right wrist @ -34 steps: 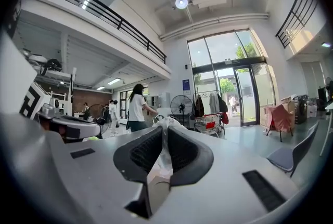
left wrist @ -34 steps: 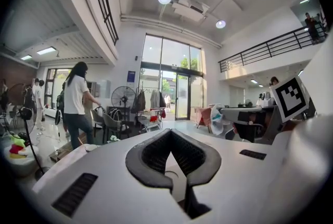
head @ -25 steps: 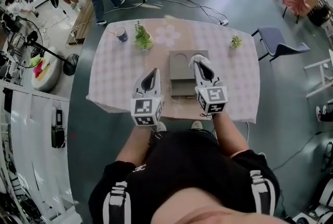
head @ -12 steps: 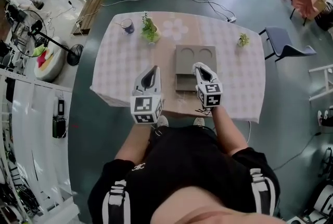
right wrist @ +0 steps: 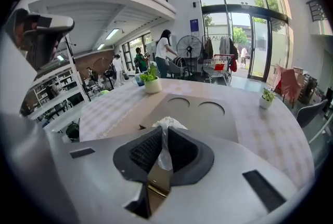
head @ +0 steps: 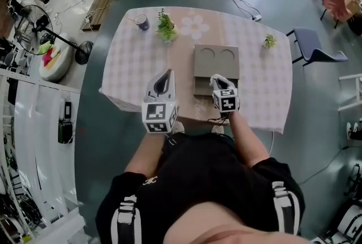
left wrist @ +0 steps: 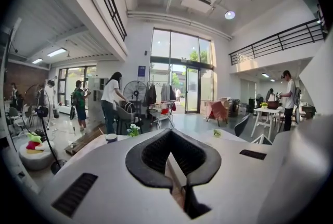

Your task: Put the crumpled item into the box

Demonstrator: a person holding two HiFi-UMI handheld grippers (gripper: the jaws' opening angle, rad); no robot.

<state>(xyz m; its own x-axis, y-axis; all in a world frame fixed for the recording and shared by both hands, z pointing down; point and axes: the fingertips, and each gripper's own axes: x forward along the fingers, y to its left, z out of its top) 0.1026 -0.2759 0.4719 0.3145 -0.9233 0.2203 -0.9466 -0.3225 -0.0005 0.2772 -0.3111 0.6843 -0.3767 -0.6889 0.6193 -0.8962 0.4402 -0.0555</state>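
Note:
A grey box (head: 216,60) with two round holes in its top stands mid-table; it also lies ahead in the right gripper view (right wrist: 200,114). My right gripper (head: 218,79) hovers over the box's near end and is shut on a crumpled white item (right wrist: 166,125), which sticks out between the pads (right wrist: 143,151). In the head view the item is hidden by the gripper. My left gripper (head: 165,75) is held to the left of the box above the table's near edge. Its jaws meet with nothing between them (left wrist: 171,133).
The table (head: 129,67) has a checked cloth. On it stand a potted plant (head: 167,28), a mug (head: 142,22) and a small plant (head: 270,41). A chair (head: 314,49) is to the right, a fan (head: 39,22) to the left, and people stand beyond the table.
My right gripper has sunk lower and drawn back toward the box's near end, still gripping the item. The left gripper has hardly moved. The head view has shifted slightly.

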